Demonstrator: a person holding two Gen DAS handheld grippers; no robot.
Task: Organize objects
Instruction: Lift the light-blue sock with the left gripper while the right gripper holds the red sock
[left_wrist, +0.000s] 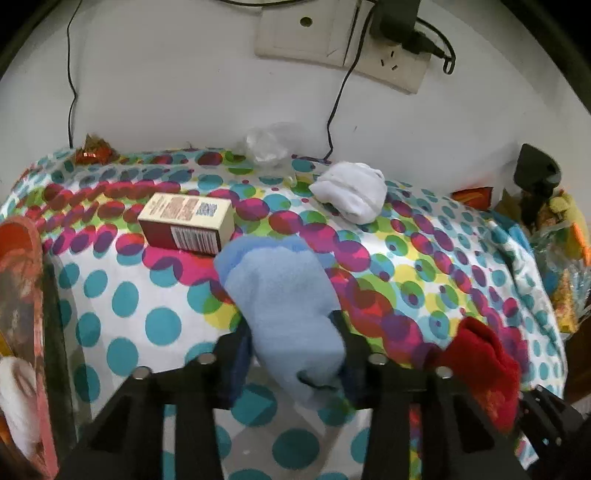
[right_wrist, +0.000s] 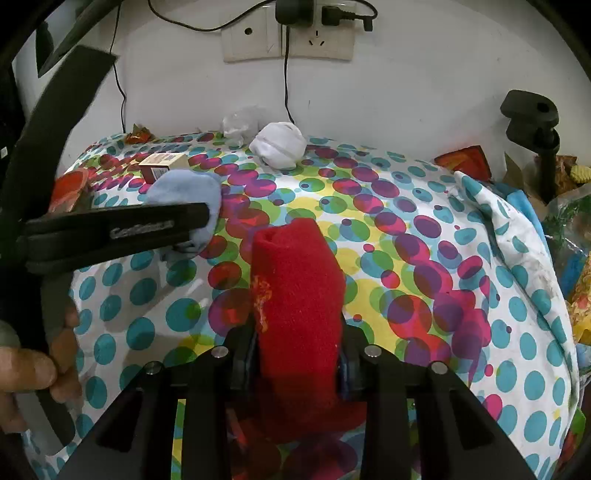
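Observation:
A light blue sock (left_wrist: 284, 295) lies on the polka-dot cloth (left_wrist: 122, 306), and my left gripper (left_wrist: 291, 328) is shut on its near end. In the right wrist view the same blue sock (right_wrist: 184, 188) sticks out past the left gripper's black finger (right_wrist: 118, 229). My right gripper (right_wrist: 295, 336) is shut on a red sock (right_wrist: 295, 280), which stands up between the jaws. The red sock (left_wrist: 484, 369) also shows at the lower right of the left wrist view. A balled white sock (left_wrist: 351, 195) (right_wrist: 279, 149) rests near the wall. A small red and cream box (left_wrist: 186, 223) (right_wrist: 162, 166) lies just beyond the blue sock.
Crumpled clear plastic (left_wrist: 267, 144) sits at the wall under a socket plate (right_wrist: 288, 40) with hanging cables. A black clamp (right_wrist: 532, 118) and snack packets (right_wrist: 576, 302) crowd the right edge. A red printed item (left_wrist: 18, 277) is at the left. A person's hand (right_wrist: 33, 369) holds the left gripper.

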